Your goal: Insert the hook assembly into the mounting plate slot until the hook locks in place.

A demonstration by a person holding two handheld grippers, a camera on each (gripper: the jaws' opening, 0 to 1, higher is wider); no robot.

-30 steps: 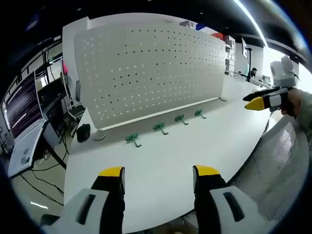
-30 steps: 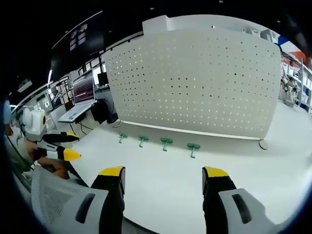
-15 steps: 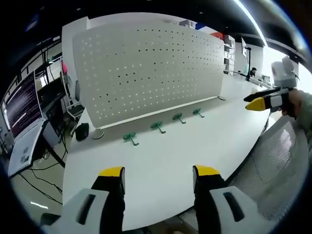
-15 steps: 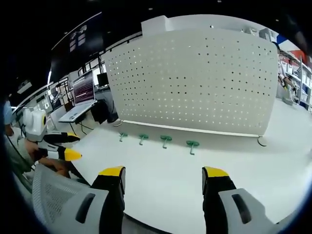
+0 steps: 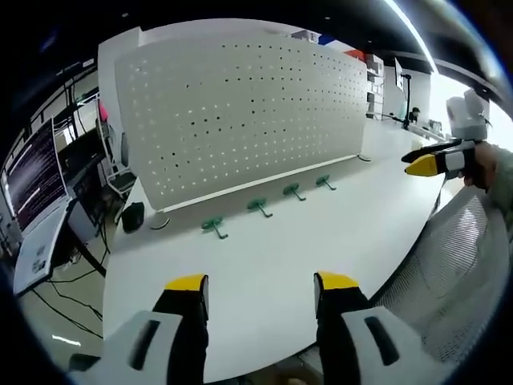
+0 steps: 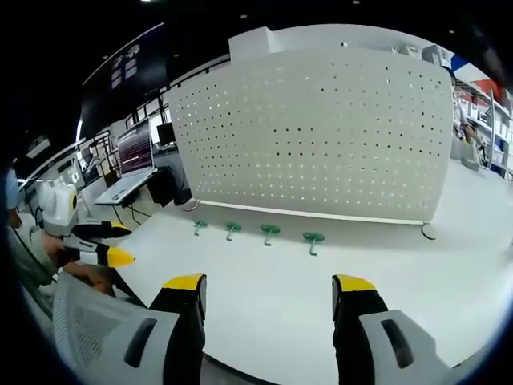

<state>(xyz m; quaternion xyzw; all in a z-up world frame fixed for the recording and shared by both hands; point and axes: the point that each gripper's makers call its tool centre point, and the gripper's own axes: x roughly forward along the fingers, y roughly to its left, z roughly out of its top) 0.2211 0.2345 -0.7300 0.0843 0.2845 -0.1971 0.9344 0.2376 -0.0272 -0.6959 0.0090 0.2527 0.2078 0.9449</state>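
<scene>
A white perforated mounting plate (image 5: 240,112) (image 6: 321,136) stands upright at the back of a white table (image 5: 264,265) (image 6: 280,297). Several green hooks lie in a row on the table in front of it; the leftmost hook (image 5: 213,225) (image 6: 199,227) and the rightmost hook (image 5: 324,182) (image 6: 313,239) mark the row's ends. My left gripper (image 5: 255,286) is open over the table's near edge, well short of the hooks, and appears again as the left gripper (image 6: 112,243) held by a hand. My right gripper (image 6: 268,286) is open, and the right gripper (image 5: 429,159) hangs at the table's right side.
A monitor (image 5: 32,172) and laptop sit on a desk to the left, with cables on the floor. A small black object (image 5: 133,215) lies by the plate's left foot. A white mesh chair back (image 5: 449,273) (image 6: 88,321) stands near the table's front edge.
Both views have drifted slightly, so the cameras moved a little. The hooks and plate have kept their places, and both grippers stay open.
</scene>
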